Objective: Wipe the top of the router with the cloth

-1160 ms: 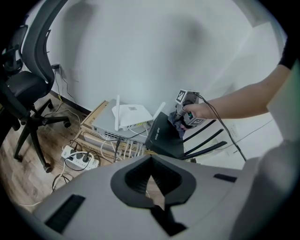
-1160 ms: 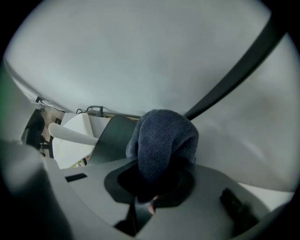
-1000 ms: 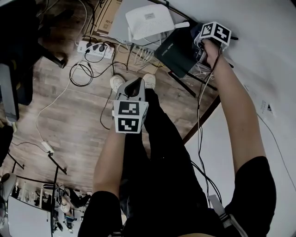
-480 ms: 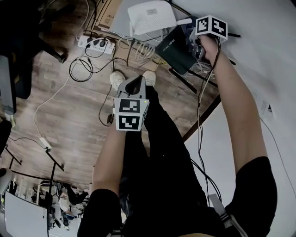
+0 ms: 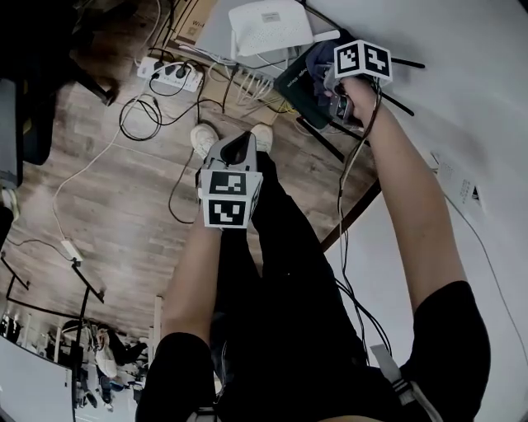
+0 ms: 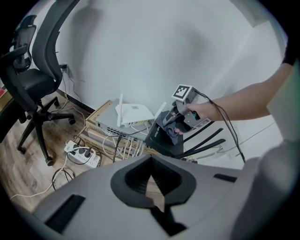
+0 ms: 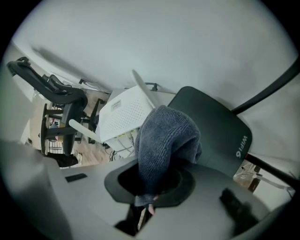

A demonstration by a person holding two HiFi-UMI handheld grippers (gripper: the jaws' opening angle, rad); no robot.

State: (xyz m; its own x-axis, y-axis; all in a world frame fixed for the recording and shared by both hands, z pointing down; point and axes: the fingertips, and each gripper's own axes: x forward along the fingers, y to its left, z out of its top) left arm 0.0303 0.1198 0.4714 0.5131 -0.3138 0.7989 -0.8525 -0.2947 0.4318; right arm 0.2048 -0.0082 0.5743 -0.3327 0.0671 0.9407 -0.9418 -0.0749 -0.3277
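A black router (image 5: 299,85) stands tilted by the white wall, seen also in the right gripper view as a black router (image 7: 216,132) with white lettering. My right gripper (image 5: 337,86) is shut on a grey-blue cloth (image 5: 320,59), and the cloth (image 7: 164,140) bulges from the jaws onto the router's top face. The left gripper view shows the router (image 6: 160,137) and the right gripper (image 6: 180,121) pressing the cloth (image 6: 170,130) on it. My left gripper (image 5: 238,150) hangs over the person's legs, far from the router, shut on nothing.
A white router (image 5: 268,25) sits on a grey switch (image 5: 213,35) just left of the black one. Its black antennas (image 5: 398,100) stick out to the right. A power strip (image 5: 169,74) and loose cables lie on the wood floor. An office chair (image 6: 33,84) stands at the left.
The right gripper with the cloth has slid left and a little nearer across the black router's top. The left gripper has stayed over the legs.
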